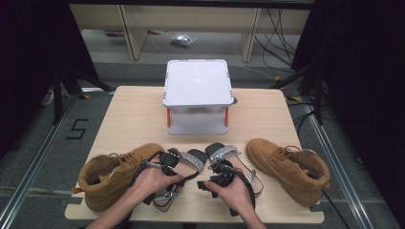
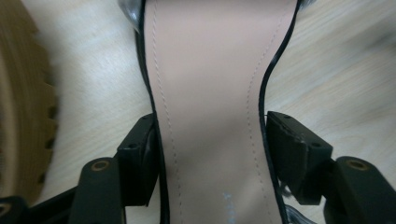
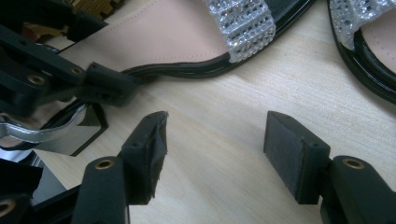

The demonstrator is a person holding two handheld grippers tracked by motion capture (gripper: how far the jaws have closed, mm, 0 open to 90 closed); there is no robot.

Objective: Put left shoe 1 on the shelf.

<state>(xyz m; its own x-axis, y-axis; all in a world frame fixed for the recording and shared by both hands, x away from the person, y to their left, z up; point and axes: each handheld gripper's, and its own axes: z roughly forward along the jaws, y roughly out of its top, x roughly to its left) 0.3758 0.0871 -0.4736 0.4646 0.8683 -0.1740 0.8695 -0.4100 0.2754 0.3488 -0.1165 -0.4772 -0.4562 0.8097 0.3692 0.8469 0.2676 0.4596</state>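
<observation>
Two black sandals with glittery straps lie side by side at the table's front, the left sandal [image 1: 193,160] and the right sandal [image 1: 224,153]. My left gripper [image 1: 174,164] straddles the left sandal's [image 2: 210,70] narrow pink waist. In the left gripper view its jaws [image 2: 212,144] stand wide, the pads right beside the sole's black edges without clearly pressing. My right gripper [image 1: 215,174] hovers between the two sandals. It [image 3: 215,144] is open over bare wood with nothing between its pads, and ahead of it are the left sandal [image 3: 173,32] and the left gripper [image 3: 93,84].
A tan boot [image 1: 112,174] lies on its side at the front left, its ridged sole [image 2: 23,116] close to my left gripper. A second tan boot [image 1: 289,167] stands at the front right. A white raised stand [image 1: 197,83] sits at the table's [image 1: 133,119] back centre.
</observation>
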